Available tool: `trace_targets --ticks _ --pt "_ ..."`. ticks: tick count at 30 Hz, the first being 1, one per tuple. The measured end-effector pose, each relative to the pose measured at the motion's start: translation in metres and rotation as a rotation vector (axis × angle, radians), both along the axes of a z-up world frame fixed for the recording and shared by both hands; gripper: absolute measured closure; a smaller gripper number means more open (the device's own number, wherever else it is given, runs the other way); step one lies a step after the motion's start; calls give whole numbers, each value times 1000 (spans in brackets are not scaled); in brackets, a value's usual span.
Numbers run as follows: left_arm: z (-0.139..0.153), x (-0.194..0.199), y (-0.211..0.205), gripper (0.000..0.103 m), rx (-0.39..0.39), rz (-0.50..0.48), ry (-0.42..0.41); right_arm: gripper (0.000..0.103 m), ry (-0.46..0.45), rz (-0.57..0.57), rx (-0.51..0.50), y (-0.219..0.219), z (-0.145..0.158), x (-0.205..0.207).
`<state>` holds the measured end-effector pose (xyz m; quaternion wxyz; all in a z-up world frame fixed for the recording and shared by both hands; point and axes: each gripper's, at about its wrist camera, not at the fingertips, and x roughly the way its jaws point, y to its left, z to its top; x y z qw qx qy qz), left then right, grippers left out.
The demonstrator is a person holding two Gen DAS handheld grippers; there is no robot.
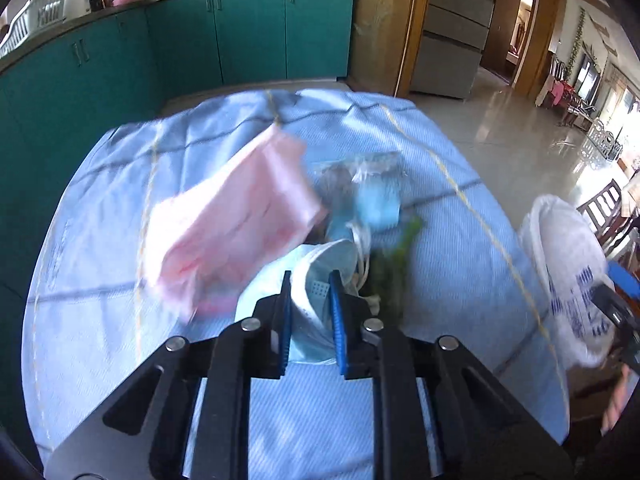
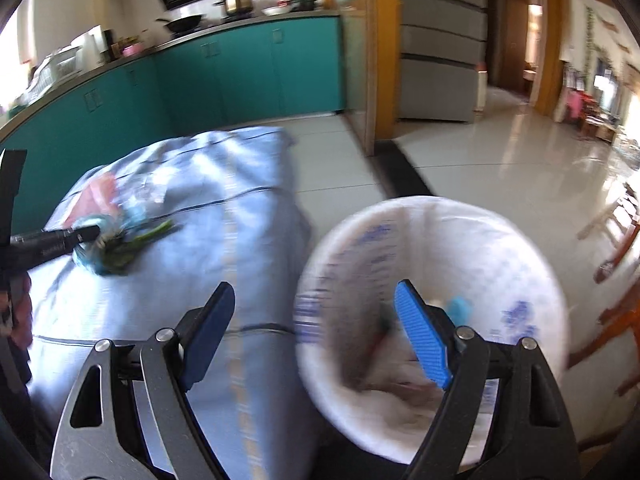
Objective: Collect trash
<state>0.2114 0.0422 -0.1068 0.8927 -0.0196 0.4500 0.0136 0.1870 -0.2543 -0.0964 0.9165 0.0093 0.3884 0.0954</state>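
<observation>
On the table's light blue cloth [image 1: 460,264], I am looking at a small heap of trash: a pink mask [image 1: 236,224], a crumpled clear wrapper [image 1: 360,172], a blue packet [image 1: 378,200] and some green leaves [image 1: 394,264], all touching or overlapping near the middle. My left gripper [image 1: 310,292] is pinching a pale blue face mask [image 1: 320,276] between its narrowed blue pads, right at the near edge of that heap. My right gripper [image 2: 316,320] is hanging with its jaws spread wide and nothing between them, over the rim of a bin lined with a white printed bag [image 2: 512,264], which is standing on the floor just beside the table. Some scraps are lying blurred inside the bag.
</observation>
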Motion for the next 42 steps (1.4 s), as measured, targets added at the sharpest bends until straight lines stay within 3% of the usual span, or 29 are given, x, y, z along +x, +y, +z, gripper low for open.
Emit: trace_targets --ticks 8,9,12,16,17,18,21,24,26,31,37,39,42 --pt "-3 -75 35 83 4 -4 63 22 32 287 35 115 -5 23" --pt "-2 -83 39 78 8 -5 61 22 43 307 48 126 -6 27" --pt "4 -95 47 37 36 14 31 22 80 343 51 166 -12 45" --pt "8 -105 55 31 24 25 10 22 101 357 -41 214 -26 60" --pt "7 -106 56 30 20 27 10 29 98 349 -61 222 -29 60" --pt "6 -107 57 29 18 27 10 45 98 344 -72 226 -32 61" --pt "5 -108 60 27 7 23 4 66 63 304 -115 229 -34 58" --pt "7 -112 61 19 -2 23 -16 84 90 306 -56 211 -32 58" --pt "10 -111 62 16 -19 25 -32 87 97 314 -34 199 -30 50" --pt "10 -109 61 10 -50 20 -37 87 109 369 -5 164 -23 17" --pt "10 -105 53 8 -45 3 -39 86 120 401 -64 130 -20 -20" --pt "9 -104 50 8 -41 1 -38 65 109 365 -67 121 -17 -23" --pt "8 -101 45 8 -40 -8 -34 49 73 317 -69 114 -11 -23"
